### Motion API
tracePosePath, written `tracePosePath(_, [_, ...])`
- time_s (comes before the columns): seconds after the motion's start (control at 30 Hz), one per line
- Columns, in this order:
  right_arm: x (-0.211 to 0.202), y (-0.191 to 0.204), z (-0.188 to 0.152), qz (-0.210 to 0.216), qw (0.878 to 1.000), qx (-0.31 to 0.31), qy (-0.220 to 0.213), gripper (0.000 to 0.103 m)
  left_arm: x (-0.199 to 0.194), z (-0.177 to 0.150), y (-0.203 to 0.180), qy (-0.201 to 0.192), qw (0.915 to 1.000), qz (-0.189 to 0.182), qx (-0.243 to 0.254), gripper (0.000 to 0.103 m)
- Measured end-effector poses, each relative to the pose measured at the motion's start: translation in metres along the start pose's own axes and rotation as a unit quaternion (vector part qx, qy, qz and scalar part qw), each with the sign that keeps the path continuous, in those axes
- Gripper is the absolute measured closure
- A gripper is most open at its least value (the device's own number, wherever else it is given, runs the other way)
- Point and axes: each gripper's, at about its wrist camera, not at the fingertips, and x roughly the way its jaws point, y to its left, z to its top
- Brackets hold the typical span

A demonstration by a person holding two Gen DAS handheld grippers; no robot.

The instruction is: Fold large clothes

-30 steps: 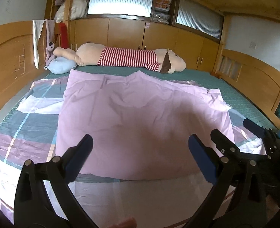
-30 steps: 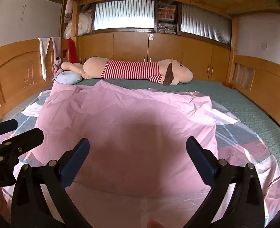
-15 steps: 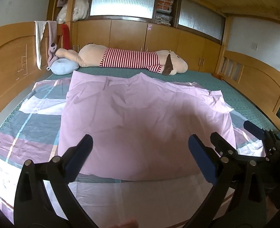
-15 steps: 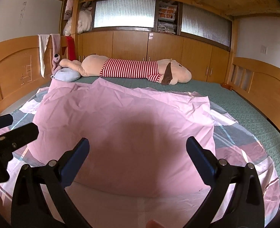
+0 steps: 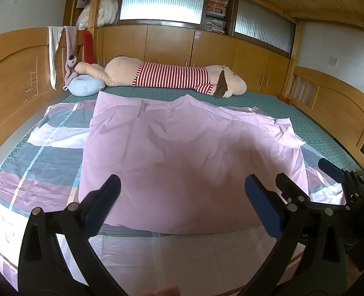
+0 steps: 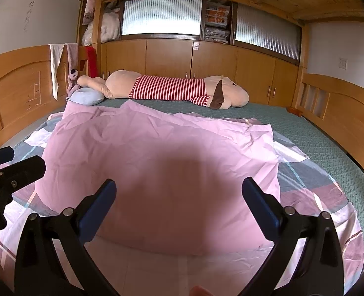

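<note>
A large plain pink cloth point(image 5: 182, 153) lies spread flat on the bed, over a checked pink, grey and white sheet point(image 5: 41, 162). It also shows in the right wrist view point(image 6: 157, 162). My left gripper point(image 5: 182, 202) is open and empty, held above the cloth's near edge. My right gripper point(image 6: 178, 204) is open and empty too, above the same near edge. The right gripper shows at the right edge of the left wrist view point(image 5: 335, 187); the left gripper shows at the left edge of the right wrist view point(image 6: 11, 170).
A long plush toy in a red striped shirt point(image 5: 172, 79) lies across the far side of the bed, with a blue cushion point(image 5: 84, 88) at its left. A wooden headboard point(image 5: 16, 74) stands left, a wooden rail point(image 5: 330, 103) right, cabinets point(image 5: 182, 46) behind.
Both grippers have lifted and drawn back slightly, so the bed sits a little lower in view. The cloth has not moved. Both grippers stay open.
</note>
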Motion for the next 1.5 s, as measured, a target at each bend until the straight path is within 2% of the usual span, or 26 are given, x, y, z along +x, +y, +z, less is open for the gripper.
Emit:
tracePosePath(1.3, [0.0042, 0.0043, -0.0036, 0.007, 1.0, -0.011, 0.014, 0.001, 0.001, -0.0016, 0.0002, 0.002, 1.0, -0.006, 0.004, 0.002])
tracePosePath(1.5, [0.006, 0.0039, -0.0047, 0.008, 1.0, -0.01, 0.017, 0.001, 0.0024, -0.0008, 0.0051, 0.002, 0.9999, 0.0, -0.015, 0.002])
